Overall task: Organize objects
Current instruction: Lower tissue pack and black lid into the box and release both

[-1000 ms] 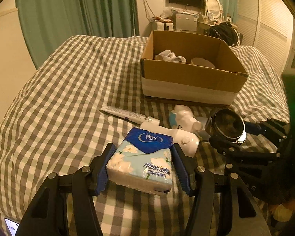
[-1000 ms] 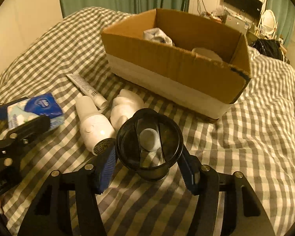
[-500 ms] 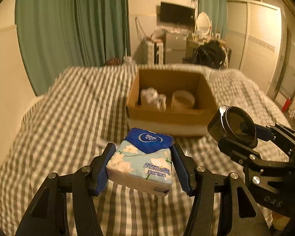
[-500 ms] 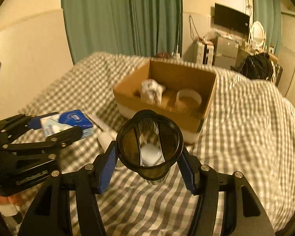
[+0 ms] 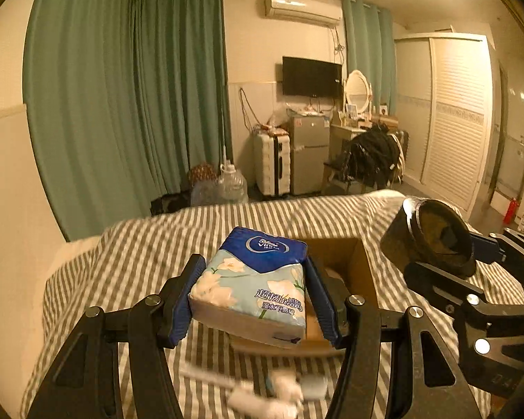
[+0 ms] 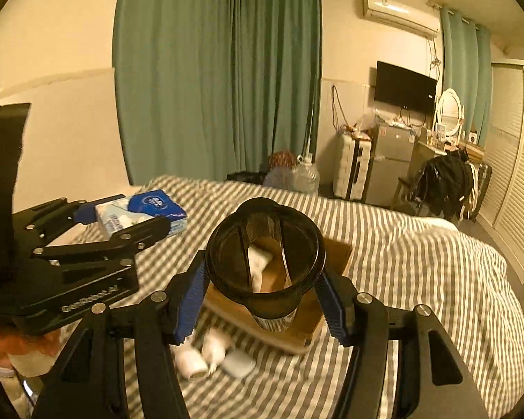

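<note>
Two items ride above the checked bed (image 5: 129,265) at once: the left tool (image 5: 249,291) is clamped on a blue-and-floral tissue pack (image 5: 251,281), its pads pressing both sides, while the right tool (image 6: 262,288) grips a dark tumbler (image 6: 264,262) around its body, mouth facing the camera. Both hang in the air, just short of the open cardboard box (image 5: 353,262) — the likely destination — which already holds a few things. Small white bottles (image 6: 211,352) wait on the bed below. To finish the step cleanly, each load should probably be carried fully over the box rim before the pads let go, one at a time — the soft pack set flat, the tumbler lowered rather than dropped so it does not tip onto its neighbours.
</note>
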### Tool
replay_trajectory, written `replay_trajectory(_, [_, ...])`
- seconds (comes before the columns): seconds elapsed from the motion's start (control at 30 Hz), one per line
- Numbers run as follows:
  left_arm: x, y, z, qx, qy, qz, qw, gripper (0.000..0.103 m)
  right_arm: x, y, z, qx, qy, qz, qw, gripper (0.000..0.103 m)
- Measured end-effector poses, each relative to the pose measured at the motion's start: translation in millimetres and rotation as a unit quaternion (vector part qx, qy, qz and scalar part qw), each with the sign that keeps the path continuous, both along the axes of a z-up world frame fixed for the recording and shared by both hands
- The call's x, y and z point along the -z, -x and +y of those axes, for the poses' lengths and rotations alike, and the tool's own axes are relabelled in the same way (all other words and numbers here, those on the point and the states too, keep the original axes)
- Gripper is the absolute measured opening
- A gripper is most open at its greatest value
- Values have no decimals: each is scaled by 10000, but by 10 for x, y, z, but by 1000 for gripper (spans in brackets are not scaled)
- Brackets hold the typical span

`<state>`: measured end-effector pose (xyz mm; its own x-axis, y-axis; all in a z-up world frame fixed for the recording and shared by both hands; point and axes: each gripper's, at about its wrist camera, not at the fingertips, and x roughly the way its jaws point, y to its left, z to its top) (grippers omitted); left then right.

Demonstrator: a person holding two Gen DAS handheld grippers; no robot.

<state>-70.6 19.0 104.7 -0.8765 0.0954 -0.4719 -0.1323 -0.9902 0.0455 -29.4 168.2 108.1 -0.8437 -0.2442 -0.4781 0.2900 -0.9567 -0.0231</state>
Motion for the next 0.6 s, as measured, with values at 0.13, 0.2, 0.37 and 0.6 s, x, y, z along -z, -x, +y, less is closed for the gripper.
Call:
replay_trajectory(0.13, [33,352,47,-1,-75,0,10000,60,-84,273,38,99,68,56,9999,58])
replay_trajectory(0.2, [80,563,80,1,-123,-13,9999,60,-77,461,71,144,127,18,9998,58])
replay_trajectory(0.37, [235,1039,185,88,-117,-82,9999,60,-4,961,174,301,333,-134,9989,58])
replay_trajectory(0.6, [679,1434,263,421,-137,-311,9985,60,174,1501,270,427,524,-242,9974,58])
